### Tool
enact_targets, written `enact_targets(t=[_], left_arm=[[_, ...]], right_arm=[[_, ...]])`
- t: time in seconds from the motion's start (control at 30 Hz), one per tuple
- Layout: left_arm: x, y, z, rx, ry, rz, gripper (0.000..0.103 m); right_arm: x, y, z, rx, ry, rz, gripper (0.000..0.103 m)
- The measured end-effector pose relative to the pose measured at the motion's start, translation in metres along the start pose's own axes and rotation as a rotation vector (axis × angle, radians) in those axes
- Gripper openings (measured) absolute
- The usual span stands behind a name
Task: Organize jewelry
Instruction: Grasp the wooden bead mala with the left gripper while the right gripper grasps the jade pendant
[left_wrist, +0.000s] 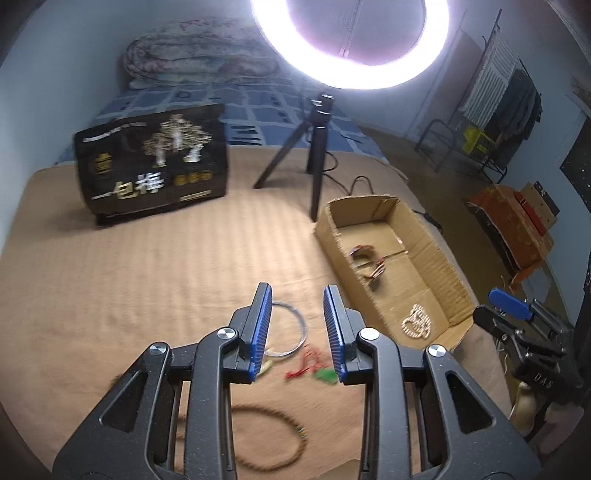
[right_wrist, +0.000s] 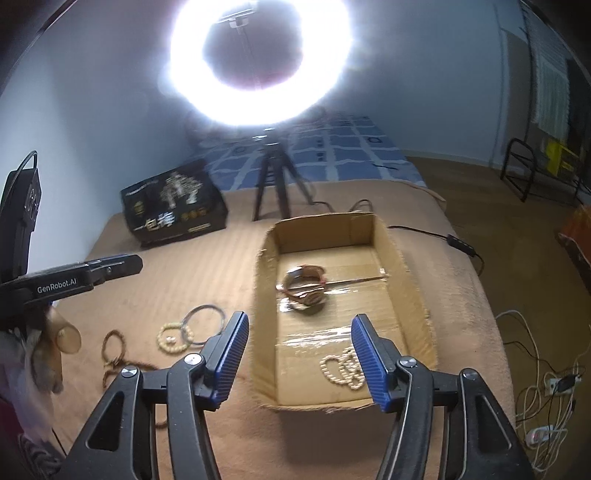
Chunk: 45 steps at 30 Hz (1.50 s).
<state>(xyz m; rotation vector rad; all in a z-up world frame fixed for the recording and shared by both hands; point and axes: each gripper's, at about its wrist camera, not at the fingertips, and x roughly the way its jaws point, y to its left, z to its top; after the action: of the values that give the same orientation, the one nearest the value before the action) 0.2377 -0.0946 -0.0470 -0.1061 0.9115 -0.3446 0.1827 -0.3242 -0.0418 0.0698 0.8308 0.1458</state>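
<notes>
Here my right gripper (right_wrist: 300, 356) tilts down over the cardboard box (right_wrist: 413, 295), jaws released. My left gripper (left_wrist: 297, 330) angles down above the bed (left_wrist: 147, 277), jaws parted, grasping nothing.

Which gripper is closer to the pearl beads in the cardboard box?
Right. The right gripper hangs just above the pearl beads in the cardboard box; the left gripper is over the blanket beside the box.

Empty left gripper (left_wrist: 297, 328) above scattered bracelets (left_wrist: 286, 328)
</notes>
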Motion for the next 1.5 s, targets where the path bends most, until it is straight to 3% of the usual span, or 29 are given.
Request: enact_targets(t=[0.37, 0.43, 0.9, 1.03, 1.27, 1.5], left_arm=[[-0.040, 0.068, -0.038, -0.052, 0.058, 0.050, 0.032], [-0.041, 0.079, -0.046, -0.072, 0.072, 0.054, 0.040], [-0.024, 0.170, -0.084, -0.273, 0.172, 0.089, 0.040], [-0.015, 0.183, -0.087, -0.304, 0.187, 0.093, 0.041], [0.010, 0.193, -0.092, -0.345, 0.244, 0.049, 0.040], [0.030, 0.203, -0.087, -0.397, 0.260, 0.051, 0.041]], right_arm=[[0.004, 0.054, -0.010, -0.109, 0.077, 0.092, 0.063], [0.009, 0.059, -0.012, -0.109, 0.095, 0.105, 0.063], [0.054, 0.083, -0.018, -0.033, 0.221, 0.222, 0.063], [0.076, 0.087, -0.020, 0.005, 0.287, 0.261, 0.054], [0.109, 0.093, -0.024, -0.007, 0.372, 0.228, 0.046], [0.125, 0.088, -0.021, -0.004, 0.399, 0.198, 0.045]])
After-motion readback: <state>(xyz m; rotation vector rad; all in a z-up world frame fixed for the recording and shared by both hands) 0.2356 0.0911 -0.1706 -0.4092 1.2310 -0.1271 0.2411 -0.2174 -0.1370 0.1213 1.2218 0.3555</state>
